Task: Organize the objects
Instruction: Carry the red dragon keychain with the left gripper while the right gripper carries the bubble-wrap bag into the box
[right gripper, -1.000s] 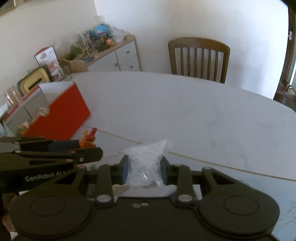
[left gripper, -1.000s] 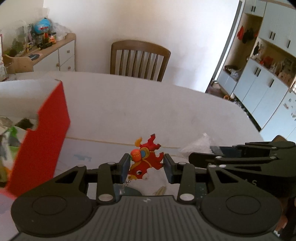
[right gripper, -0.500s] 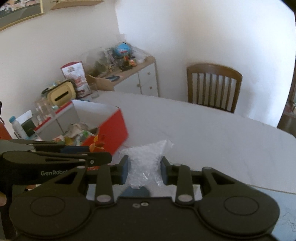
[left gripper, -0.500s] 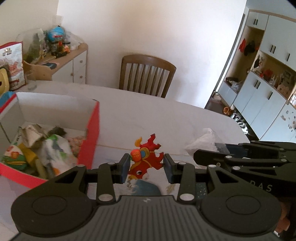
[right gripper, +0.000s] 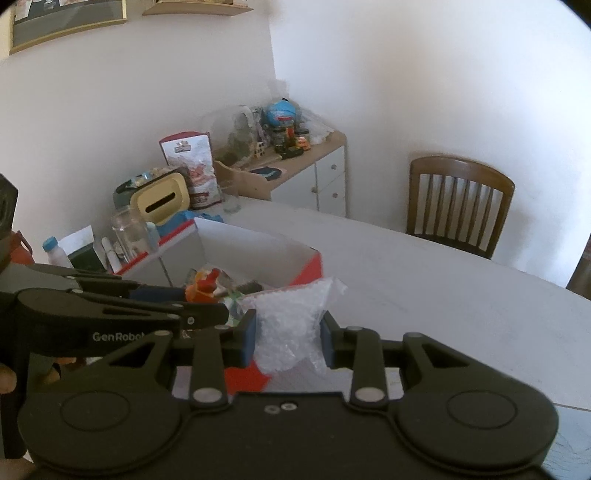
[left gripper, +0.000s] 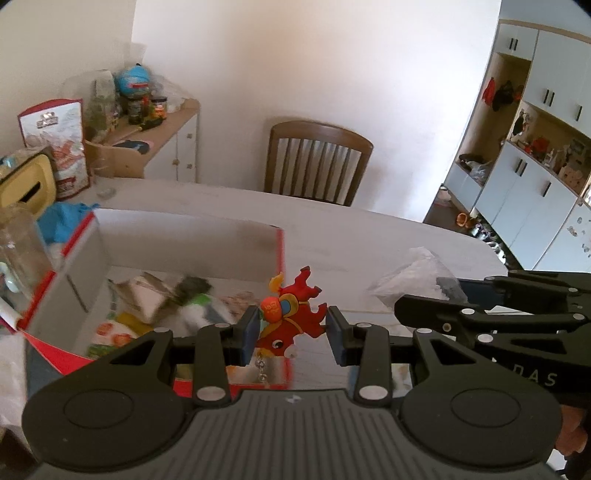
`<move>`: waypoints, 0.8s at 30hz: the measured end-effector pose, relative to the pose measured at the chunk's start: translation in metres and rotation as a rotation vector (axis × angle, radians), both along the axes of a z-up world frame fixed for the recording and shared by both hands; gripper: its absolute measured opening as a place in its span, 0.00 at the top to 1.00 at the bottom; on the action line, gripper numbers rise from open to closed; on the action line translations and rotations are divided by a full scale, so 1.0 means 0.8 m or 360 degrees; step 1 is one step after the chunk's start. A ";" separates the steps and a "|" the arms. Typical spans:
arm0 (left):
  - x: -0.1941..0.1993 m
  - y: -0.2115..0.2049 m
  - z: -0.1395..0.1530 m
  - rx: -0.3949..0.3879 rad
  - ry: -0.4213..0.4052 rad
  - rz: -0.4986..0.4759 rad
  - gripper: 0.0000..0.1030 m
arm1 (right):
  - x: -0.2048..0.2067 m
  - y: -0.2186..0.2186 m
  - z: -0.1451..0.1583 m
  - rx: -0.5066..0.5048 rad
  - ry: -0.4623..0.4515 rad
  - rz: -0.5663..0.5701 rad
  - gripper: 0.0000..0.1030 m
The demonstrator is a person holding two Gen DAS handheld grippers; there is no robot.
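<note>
- Left view only: cupboards along the right wall, and right tongs seen side-on, clamped on the bag.
- Right view only: a framed picture high on the wall, a bottle and glass behind the box, and left tongs seen side-on.
- A second earlier: only the box's red side visible in the left view, at the frame's left edge; now box interior open below, full of packets. Chair shifted right in both views.
- Left tongs clamped on the red toy, held between the pads above the box's near right corner.
- Right tongs clamped on the clear bag, just beside the box's right wall, above the counter.
</note>
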State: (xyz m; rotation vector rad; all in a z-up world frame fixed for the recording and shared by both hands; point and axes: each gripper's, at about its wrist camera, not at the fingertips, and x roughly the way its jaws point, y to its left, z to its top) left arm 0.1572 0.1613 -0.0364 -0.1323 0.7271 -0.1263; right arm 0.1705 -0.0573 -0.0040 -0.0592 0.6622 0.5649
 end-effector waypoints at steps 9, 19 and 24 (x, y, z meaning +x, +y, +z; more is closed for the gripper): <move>0.016 0.071 0.003 0.0065 0.0011 0.0007 0.63 | 0.015 0.063 0.000 0.0005 0.0007 0.0001 0.68; 0.063 0.141 -0.017 0.0135 0.0076 0.0058 0.63 | 0.049 0.118 -0.021 -0.0053 0.0044 -0.0010 0.68; 0.090 0.160 -0.039 0.0147 0.0131 0.0071 0.63 | 0.068 0.144 -0.038 -0.0128 0.0047 -0.0003 0.68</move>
